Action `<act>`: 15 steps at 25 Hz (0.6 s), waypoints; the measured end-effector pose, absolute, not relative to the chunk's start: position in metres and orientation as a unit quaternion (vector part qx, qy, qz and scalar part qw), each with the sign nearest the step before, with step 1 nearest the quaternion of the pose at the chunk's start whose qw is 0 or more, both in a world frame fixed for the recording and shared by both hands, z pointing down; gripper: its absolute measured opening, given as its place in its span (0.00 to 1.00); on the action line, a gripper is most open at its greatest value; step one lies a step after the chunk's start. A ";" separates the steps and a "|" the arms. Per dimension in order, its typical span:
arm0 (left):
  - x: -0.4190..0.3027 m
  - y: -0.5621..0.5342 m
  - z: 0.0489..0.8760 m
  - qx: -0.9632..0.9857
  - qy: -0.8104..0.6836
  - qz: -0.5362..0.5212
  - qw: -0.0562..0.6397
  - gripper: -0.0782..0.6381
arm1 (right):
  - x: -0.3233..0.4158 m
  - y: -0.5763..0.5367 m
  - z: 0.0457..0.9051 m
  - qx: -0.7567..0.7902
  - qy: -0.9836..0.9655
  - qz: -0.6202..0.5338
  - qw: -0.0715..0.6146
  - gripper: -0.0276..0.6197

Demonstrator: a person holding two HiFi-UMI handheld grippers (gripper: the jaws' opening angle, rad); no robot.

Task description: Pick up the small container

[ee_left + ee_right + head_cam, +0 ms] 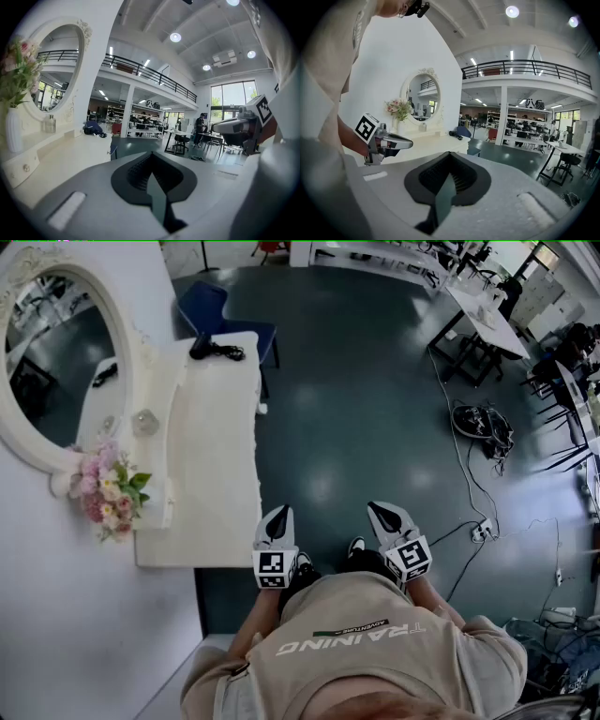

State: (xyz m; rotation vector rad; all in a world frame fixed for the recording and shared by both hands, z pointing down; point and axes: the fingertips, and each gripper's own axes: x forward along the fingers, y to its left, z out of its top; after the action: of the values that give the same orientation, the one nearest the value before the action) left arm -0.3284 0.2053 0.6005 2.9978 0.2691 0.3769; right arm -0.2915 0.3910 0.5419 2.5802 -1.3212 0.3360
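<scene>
The small container (pixel 143 422) is a clear glass jar on the raised shelf of the white dressing table (pixel 211 474), below the oval mirror (pixel 56 352). The left gripper view has the container (pixel 49 124) far off at the left, and in the right gripper view it (pixel 423 126) is tiny. My left gripper (pixel 278 514) hangs beside the table's near right corner, shut and with nothing in it. My right gripper (pixel 384 510) is over the floor to its right, also shut and bare. Both are far from the jar.
A vase of pink flowers (pixel 111 488) stands on the shelf's near end. A black hair dryer (pixel 214 350) lies at the table's far end, with a blue chair (pixel 225 310) behind it. Dark floor spreads to the right, with cables (pixel 483 427) and desks (pixel 483 320) beyond.
</scene>
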 end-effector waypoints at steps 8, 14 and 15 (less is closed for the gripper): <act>-0.322 0.203 0.602 0.986 0.096 0.124 0.057 0.13 | -0.296 0.395 0.546 0.883 -0.441 0.125 0.100 0.05; -0.313 0.210 0.606 0.985 0.100 0.133 0.049 0.13 | -0.282 0.398 0.550 0.889 -0.434 0.125 0.081 0.05; -0.314 0.212 0.608 0.984 0.100 0.138 0.053 0.13 | -0.280 0.399 0.553 0.888 -0.435 0.127 0.078 0.05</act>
State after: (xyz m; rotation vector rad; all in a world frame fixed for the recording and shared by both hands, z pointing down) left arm -0.3136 0.2122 0.6080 2.9920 0.3029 0.4195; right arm -0.2802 0.3994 0.5526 2.6589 -1.3010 0.3811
